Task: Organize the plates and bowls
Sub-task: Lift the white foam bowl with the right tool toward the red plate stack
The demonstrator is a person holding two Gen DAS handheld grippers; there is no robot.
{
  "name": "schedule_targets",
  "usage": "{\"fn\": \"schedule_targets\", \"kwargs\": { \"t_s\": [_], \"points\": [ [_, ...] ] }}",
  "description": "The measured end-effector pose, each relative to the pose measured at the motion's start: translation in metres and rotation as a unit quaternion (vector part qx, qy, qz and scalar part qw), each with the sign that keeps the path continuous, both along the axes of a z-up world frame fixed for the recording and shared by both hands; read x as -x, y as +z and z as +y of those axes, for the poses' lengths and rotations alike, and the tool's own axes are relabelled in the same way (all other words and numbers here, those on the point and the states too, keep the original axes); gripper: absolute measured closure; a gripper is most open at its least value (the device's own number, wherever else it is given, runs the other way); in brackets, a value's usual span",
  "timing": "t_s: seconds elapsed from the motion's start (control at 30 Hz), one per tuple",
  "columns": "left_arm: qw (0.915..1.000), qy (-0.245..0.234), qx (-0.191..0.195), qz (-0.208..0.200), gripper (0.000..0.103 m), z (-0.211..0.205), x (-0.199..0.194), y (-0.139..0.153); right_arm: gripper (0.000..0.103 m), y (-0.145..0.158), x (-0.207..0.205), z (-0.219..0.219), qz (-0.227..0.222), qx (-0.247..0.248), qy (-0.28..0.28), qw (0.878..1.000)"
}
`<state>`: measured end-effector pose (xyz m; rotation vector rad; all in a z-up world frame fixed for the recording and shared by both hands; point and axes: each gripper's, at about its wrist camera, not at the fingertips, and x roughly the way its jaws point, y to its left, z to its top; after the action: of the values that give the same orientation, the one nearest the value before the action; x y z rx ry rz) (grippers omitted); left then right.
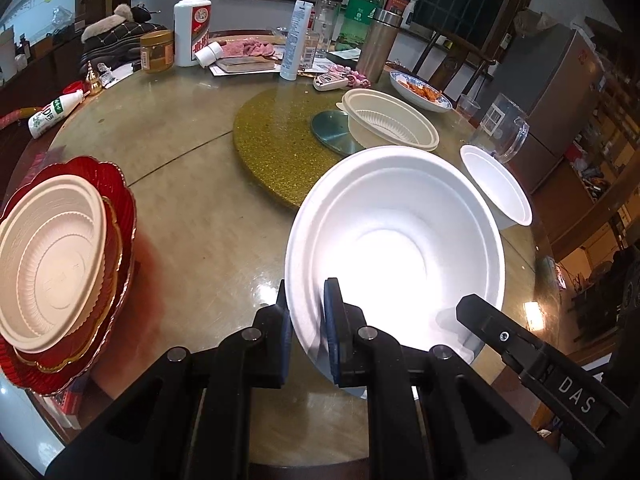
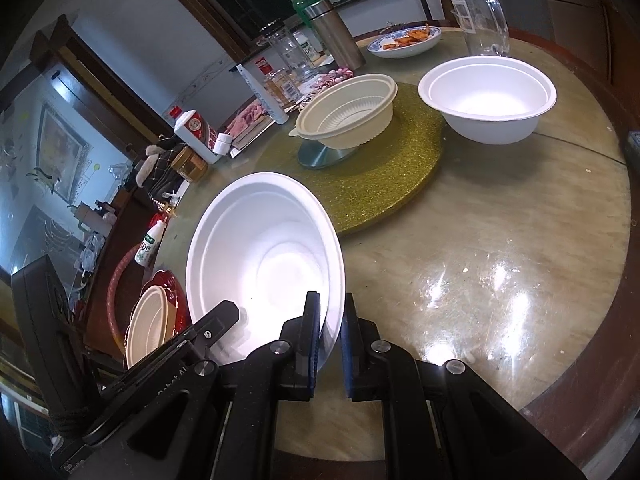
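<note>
Two-handed grip on a white foam bowl (image 1: 394, 236) above a round table (image 1: 192, 208). The bowl is wide, shallow and smooth, with a stepped inner wall and a flat rolled rim; glare is washing out its floor in both views. The left gripper (image 1: 307, 334) is pinching the rim on one side, one blue pad inside the wall and one outside. The right gripper (image 2: 331, 344) is pinching the opposite edge in the same manner. The bowl is sitting tilted, just beside a gold glitter turntable (image 1: 276, 152).

A second white foam bowl (image 2: 488, 100) is standing upright near the far edge of the table. A cream ribbed bowl (image 2: 348, 114) is resting on the turntable, over a small metallic disc. At the table's left edge, a cream ribbed plate (image 1: 52, 260) is lying on a stack of red scalloped plates (image 1: 116, 216).

Whether the held bowl's base is touching the table cannot be told: the gripper bodies are covering its near part. The red stack is cut off by the frame edge in the left view.
</note>
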<state>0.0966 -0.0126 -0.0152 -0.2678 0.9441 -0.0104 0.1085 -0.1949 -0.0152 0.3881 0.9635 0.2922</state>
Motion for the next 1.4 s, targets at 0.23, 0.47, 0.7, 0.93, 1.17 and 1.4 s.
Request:
{"fn": "schedule_targets", "kwargs": {
  "t_s": [0.23,0.47,0.7,0.93,1.17,1.4],
  "points": [
    [1.0,0.004,0.006,-0.005,0.09,0.008,0.01,0.002,0.094,0.003,0.007,0.01,-0.008,0.015,0.006,1.0],
    [0.9998,0.009,0.014,-0.012,0.09,0.018,0.022,0.006,0.094,0.007,0.015,0.021,-0.021,0.029,0.015,0.999],
    [0.9997,0.011,0.013,-0.019,0.09,0.025,0.033,0.006,0.093,0.007,0.022,0.031,-0.032,0.043,0.022,0.998],
    [0.9995,0.015,0.017,-0.023,0.09,0.032,0.04,0.006,0.093,0.009,0.029,0.037,-0.041,0.051,0.029,0.997],
    [0.9989,0.021,0.018,-0.037,0.09,0.038,0.049,0.013,0.093,0.017,0.04,0.046,-0.058,0.056,0.038,0.996],
    [0.9983,0.028,0.02,-0.048,0.09,0.045,0.057,0.019,0.093,0.024,0.045,0.054,-0.07,0.054,0.049,0.995]
  ]
}}
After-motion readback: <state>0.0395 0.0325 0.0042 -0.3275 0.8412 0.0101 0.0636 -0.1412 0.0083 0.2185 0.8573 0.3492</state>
